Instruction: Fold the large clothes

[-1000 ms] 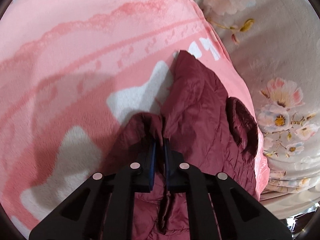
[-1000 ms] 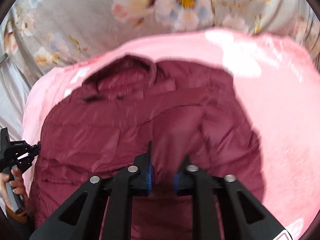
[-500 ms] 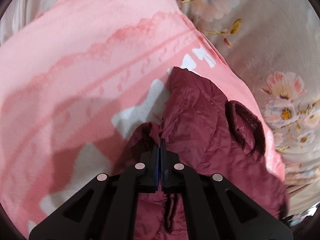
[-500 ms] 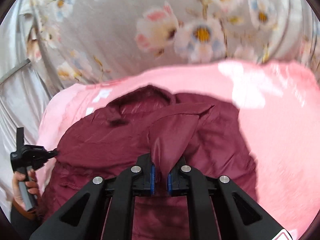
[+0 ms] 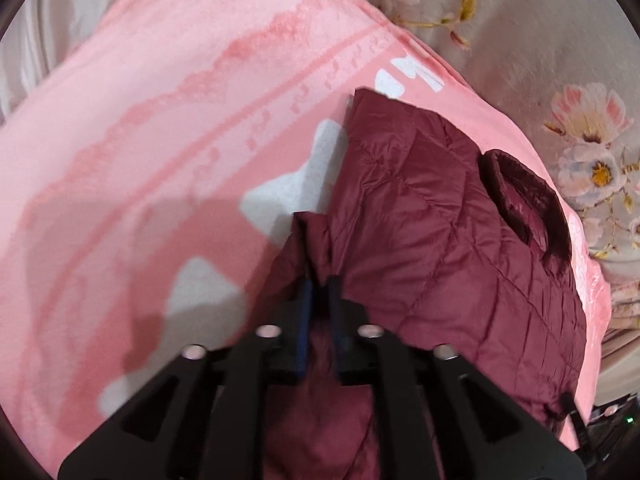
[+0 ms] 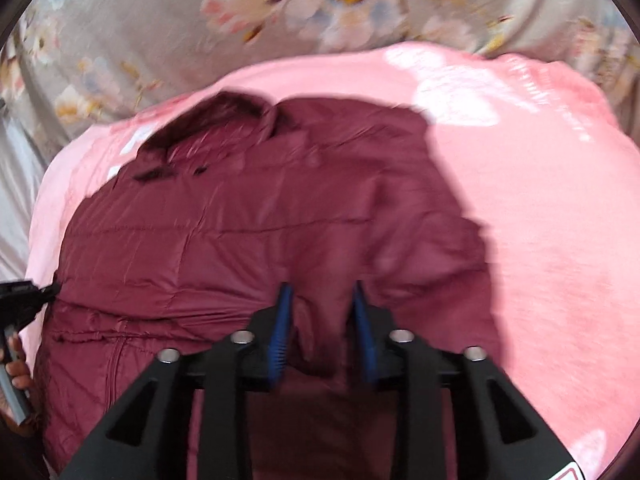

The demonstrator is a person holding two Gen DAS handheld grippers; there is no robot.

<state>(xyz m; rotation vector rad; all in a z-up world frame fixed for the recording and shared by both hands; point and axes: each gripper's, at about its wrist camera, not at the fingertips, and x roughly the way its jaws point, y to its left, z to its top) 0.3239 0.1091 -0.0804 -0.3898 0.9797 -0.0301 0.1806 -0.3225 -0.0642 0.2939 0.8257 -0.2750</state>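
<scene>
A maroon quilted jacket (image 5: 440, 240) lies spread on a pink blanket (image 5: 140, 140), collar (image 5: 520, 208) toward the floral sheet. My left gripper (image 5: 319, 280) sits at the jacket's near edge. Its jaws are opening, and a raised fold of maroon fabric still stands between the blue pads. In the right wrist view the jacket (image 6: 240, 240) fills the middle. My right gripper (image 6: 322, 290) hovers over its lower part, jaws opening wide, the fabric lying loose beneath them. The left gripper (image 6: 24, 294) shows at that view's left edge, held by a hand (image 6: 16, 364).
A grey floral bedsheet (image 5: 540, 40) surrounds the pink blanket (image 6: 540, 200) on the far side. Bare blanket stretches left of the jacket in the left wrist view and right of it in the right wrist view. The bed's edge drops away at lower right.
Both grippers pinched jacket fabric half a second ago; now their jaws stand apart. The flap that the right gripper held up has dropped flat onto the jacket.
</scene>
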